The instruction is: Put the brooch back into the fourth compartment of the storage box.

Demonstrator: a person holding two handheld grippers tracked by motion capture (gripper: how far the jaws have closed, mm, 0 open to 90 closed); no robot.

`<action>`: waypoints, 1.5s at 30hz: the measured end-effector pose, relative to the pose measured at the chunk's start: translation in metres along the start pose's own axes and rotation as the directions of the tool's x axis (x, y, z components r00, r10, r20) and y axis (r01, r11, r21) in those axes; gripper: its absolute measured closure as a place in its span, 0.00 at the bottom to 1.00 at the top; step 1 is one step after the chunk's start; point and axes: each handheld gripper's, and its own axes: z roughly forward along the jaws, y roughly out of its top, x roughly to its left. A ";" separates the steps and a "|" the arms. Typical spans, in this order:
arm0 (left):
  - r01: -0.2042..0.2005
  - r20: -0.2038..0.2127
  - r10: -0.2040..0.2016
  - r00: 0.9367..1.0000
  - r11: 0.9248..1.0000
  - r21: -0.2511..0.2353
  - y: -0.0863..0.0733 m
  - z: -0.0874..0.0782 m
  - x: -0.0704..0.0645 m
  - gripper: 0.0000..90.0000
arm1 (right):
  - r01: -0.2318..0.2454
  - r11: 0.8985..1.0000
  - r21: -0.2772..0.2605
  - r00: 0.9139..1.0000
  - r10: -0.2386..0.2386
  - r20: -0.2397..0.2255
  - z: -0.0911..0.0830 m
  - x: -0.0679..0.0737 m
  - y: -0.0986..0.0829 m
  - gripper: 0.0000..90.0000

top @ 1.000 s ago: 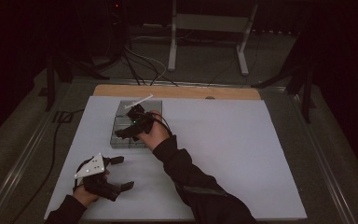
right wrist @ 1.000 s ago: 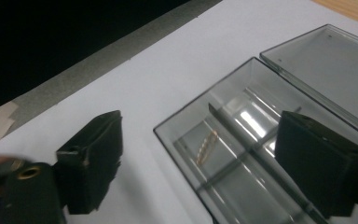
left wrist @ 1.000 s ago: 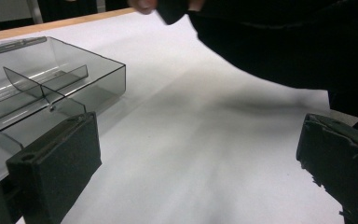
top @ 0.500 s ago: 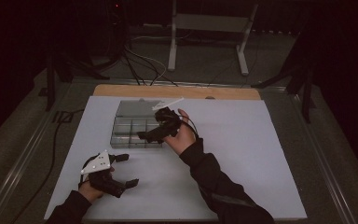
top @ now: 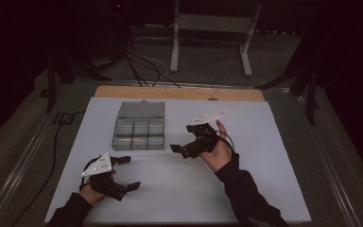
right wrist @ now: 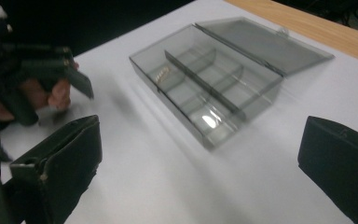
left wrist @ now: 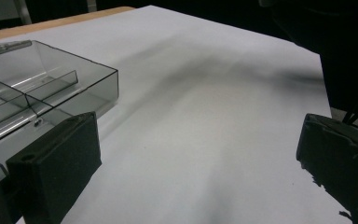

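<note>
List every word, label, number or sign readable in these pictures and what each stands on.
None can be read.
Clear compartment box: no label on its open lid or dividers; a small pale item in one compartment is too blurred to read.
Left gripper and right gripper: no markings on their grey plates.
White table sheet: blank.

The left gripper [top: 126, 172] is held low at the near left, its jaws spread wide and pointed right; it is gripped by the left hand [top: 92, 193], whose dark sleeve enters from the bottom edge. The right gripper [top: 179, 150] is held by the right hand [top: 217, 149] near the middle, raised and turned leftward; its jaws are seen well apart with nothing between them; the right forearm [top: 250, 201] is angled in from the lower right.
</note>
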 end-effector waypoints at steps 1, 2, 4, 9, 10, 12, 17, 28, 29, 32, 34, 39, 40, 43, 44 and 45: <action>0.000 -0.001 0.000 1.000 1.000 -0.002 0.000 -0.001 0.000 0.01 | -0.002 1.000 -0.004 1.000 0.002 0.005 -0.004 -0.002 -0.005 0.00; 0.001 -0.003 -0.001 1.000 1.000 -0.006 0.000 -0.001 0.000 0.01 | -0.005 1.000 -0.007 1.000 0.005 0.007 -0.009 -0.004 -0.009 0.00; -0.003 -0.007 0.003 1.000 1.000 0.000 0.000 -0.001 -0.001 0.01 | -0.010 1.000 -0.014 1.000 0.010 0.021 -0.018 -0.007 -0.019 0.00; -0.002 -0.009 0.002 1.000 1.000 -0.005 -0.001 -0.002 -0.002 0.01 | -0.042 0.998 -0.045 0.999 0.043 0.023 -0.040 -0.015 -0.048 0.00; -0.003 -0.011 0.003 1.000 1.000 -0.002 -0.001 -0.002 -0.002 0.01 | -0.042 0.998 -0.047 0.998 0.043 0.036 -0.044 -0.016 -0.054 0.00; 0.001 -0.010 -0.001 1.000 1.000 0.000 -0.001 -0.002 -0.001 0.01 | -0.038 0.998 -0.049 0.998 0.040 0.043 -0.048 -0.017 -0.061 0.00; -0.004 -0.009 0.004 1.000 1.000 0.005 -0.001 -0.002 -0.002 0.01 | -0.054 0.998 -0.039 0.995 0.057 0.078 -0.065 -0.021 -0.100 0.00; -0.004 -0.007 0.004 1.000 1.000 0.003 -0.001 -0.002 -0.002 0.01 | -0.095 0.995 -0.041 0.985 0.100 0.139 -0.104 -0.025 -0.154 0.00; -0.004 -0.007 0.004 1.000 1.000 0.003 -0.001 -0.002 -0.002 0.01 | -0.095 0.995 -0.041 0.985 0.100 0.139 -0.104 -0.025 -0.154 0.00; -0.005 -0.008 0.005 1.000 1.000 0.004 -0.001 -0.002 -0.002 0.01 | -0.129 0.990 -0.050 0.978 0.135 0.159 -0.117 -0.026 -0.169 0.00; -0.005 -0.006 0.005 1.000 1.000 0.005 -0.001 -0.002 -0.002 0.01 | -0.137 0.990 -0.044 0.973 0.143 0.182 -0.122 -0.027 -0.176 0.00; -0.005 -0.008 0.005 1.000 1.000 0.006 -0.001 -0.002 -0.002 0.01 | -0.170 0.984 -0.060 0.960 0.179 0.216 -0.133 -0.028 -0.191 0.00; -0.005 -0.007 0.005 1.000 1.000 0.004 -0.001 -0.002 -0.002 0.01 | -0.169 0.984 -0.059 0.958 0.178 0.223 -0.135 -0.028 -0.193 0.00; -0.005 -0.008 0.005 1.000 1.000 0.004 -0.001 -0.002 -0.002 0.01 | -0.172 0.983 -0.062 0.956 0.182 0.231 -0.136 -0.028 -0.196 0.00; -0.005 -0.009 0.005 1.000 1.000 0.006 -0.001 -0.002 -0.002 0.01 | -0.171 0.983 -0.059 0.956 0.180 0.231 -0.136 -0.028 -0.197 0.00; -0.005 -0.010 0.005 1.000 1.000 0.007 -0.001 -0.002 -0.001 0.01 | -0.170 0.984 -0.058 0.956 0.179 0.230 -0.136 -0.028 -0.197 0.00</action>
